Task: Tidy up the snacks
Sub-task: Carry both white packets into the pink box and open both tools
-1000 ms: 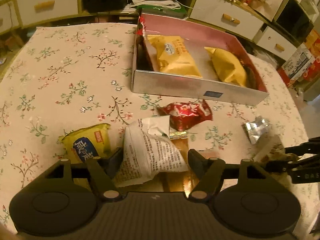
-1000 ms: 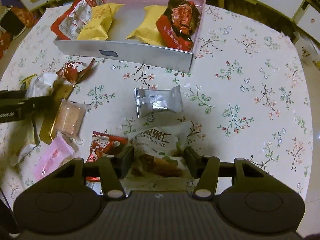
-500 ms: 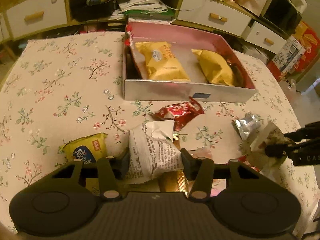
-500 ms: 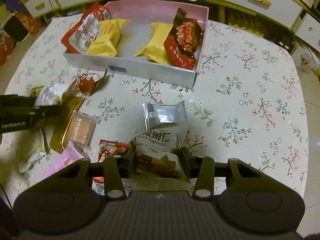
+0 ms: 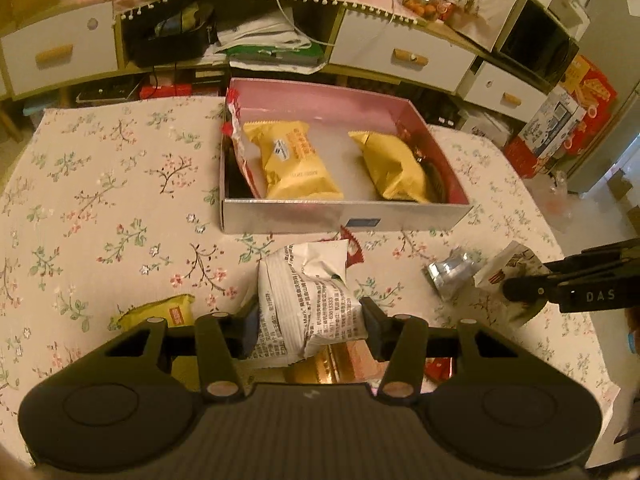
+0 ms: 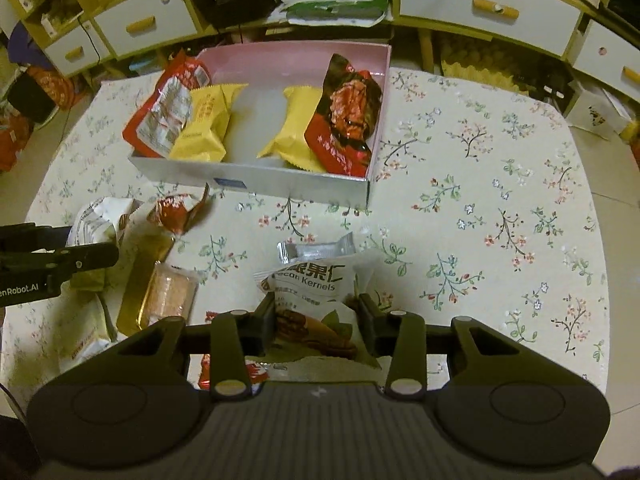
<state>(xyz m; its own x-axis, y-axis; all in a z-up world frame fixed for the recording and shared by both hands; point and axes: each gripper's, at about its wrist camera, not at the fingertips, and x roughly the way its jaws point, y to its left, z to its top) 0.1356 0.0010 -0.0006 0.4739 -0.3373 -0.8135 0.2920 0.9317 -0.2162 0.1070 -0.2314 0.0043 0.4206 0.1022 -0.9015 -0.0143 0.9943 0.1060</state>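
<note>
1. Two grippers are seen. The left gripper [image 5: 308, 326] is clamped on a white printed packet [image 5: 306, 300], its pads pressed into both sides; the jaws were closing within the last second and have now settled.
2. The right gripper [image 6: 318, 320] is closed on a white pecan packet [image 6: 316, 292], with the jaws having just been closing further and the packet pinched between them.
3. One box [image 6: 256, 178], silver outside and pink inside, is set on the floral tablecloth [image 6: 500, 200], beyond both held packets.
4. Four packets are counted in the box from the right wrist view: one red-and-silver bag [image 6: 168, 112] at its left end, two yellow packets [image 6: 208, 124] [image 6: 298, 128] in the middle, and one dark red bag [image 6: 348, 116] leaned at its right end.
5. Loose on the cloth, well short of the box, are counted: one silver packet [image 6: 316, 248] just behind the pecan packet, one red candy wrapper [image 6: 176, 212] near the box front, one clear-wrapped biscuit [image 6: 168, 292] laid on a gold strip [image 6: 138, 284], and one yellow packet [image 5: 156, 314] beside the left gripper.
6. A further red packet [image 6: 206, 372] is partly hidden under the right gripper; other pale packets at the left edge cannot be counted surely.
</note>
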